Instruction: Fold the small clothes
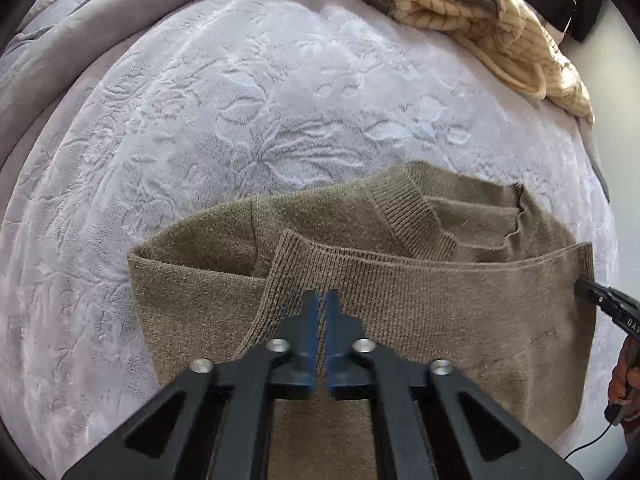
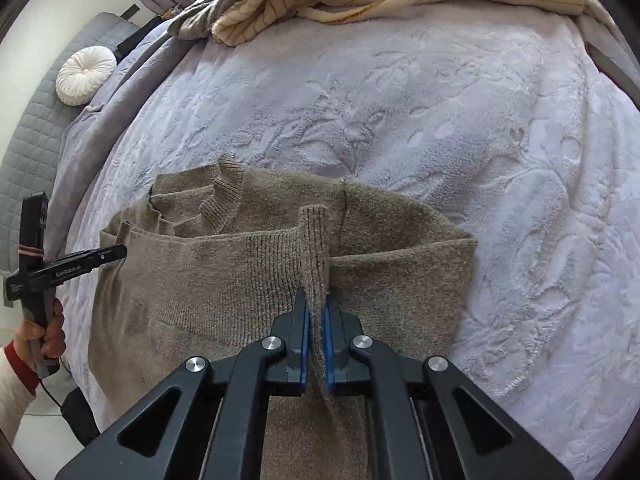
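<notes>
Both claws were pinched on the olive-brown knit sweater (image 2: 224, 288) lying on the bed's embossed fleece blanket (image 2: 400, 112). My right claw (image 2: 316, 312) clamped an upright ribbed strip; my left claw (image 1: 322, 300) nipped the ribbed hem, its blue pads nearly touching.

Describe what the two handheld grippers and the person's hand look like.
Both the left gripper and right gripper have black linkage arms, silver pivot bolts and blue-padded fingers. The left one bears white lettering, a red rubber band and a black cable. The hand shows a red-cuffed white sleeve.
</notes>
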The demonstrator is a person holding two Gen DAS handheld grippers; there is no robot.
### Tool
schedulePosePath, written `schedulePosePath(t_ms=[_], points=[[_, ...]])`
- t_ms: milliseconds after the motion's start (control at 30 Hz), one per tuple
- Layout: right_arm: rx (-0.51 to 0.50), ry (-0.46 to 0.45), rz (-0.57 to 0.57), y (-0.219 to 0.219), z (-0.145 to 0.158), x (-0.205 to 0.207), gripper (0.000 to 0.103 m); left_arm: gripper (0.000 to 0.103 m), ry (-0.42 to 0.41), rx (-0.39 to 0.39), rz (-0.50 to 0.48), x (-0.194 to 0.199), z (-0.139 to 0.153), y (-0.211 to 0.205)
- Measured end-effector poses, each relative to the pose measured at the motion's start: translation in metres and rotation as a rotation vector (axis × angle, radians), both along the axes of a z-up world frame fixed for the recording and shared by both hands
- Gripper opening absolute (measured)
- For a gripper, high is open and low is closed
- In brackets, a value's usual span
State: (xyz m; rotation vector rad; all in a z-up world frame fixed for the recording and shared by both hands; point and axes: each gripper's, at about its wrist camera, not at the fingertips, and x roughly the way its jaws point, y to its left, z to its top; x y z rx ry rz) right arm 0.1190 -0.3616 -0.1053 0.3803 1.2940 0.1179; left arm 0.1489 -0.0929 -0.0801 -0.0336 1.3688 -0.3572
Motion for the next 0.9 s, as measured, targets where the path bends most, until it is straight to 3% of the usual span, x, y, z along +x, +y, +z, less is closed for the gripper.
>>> schedulePosePath(t_ms=[100, 200, 467, 600, 767, 900], points=[[-0.008, -0.068, 0.03, 0.006, 0.025, -0.001, 0.006, 0.0, -0.069, -0.077, 0.053, 0.005, 0.03, 0.011], [-0.002, -0.111, 0.039, 0.009, 0.04, 0.01, 0.006, 0.0, -0.091, -0.047, 0.054, 0.019, 0.037, 0.011], [0.016, -0.069, 0.037, 0.012, 0.017, 0.021, 0.006, 0.0, 0.022, 0.062, 0.018, 0.019, 0.002, 0.01], [0.067, -0.043, 0.038, 0.009, 0.008, 0.017, 0.006, 0.0, 0.047, 0.034, 0.044, 0.019, -0.007, 0.014], [0.115, -0.018, 0.013, 0.004, 0.001, 0.017, 0.01, 0.001, 0.037, 0.085, 0.005, 0.018, -0.008, 0.005], [0.13, 0.0, -0.003, 0.001, -0.005, 0.018, 0.01, 0.001, 0.048, 0.081, 0.022, 0.019, -0.012, -0.001]])
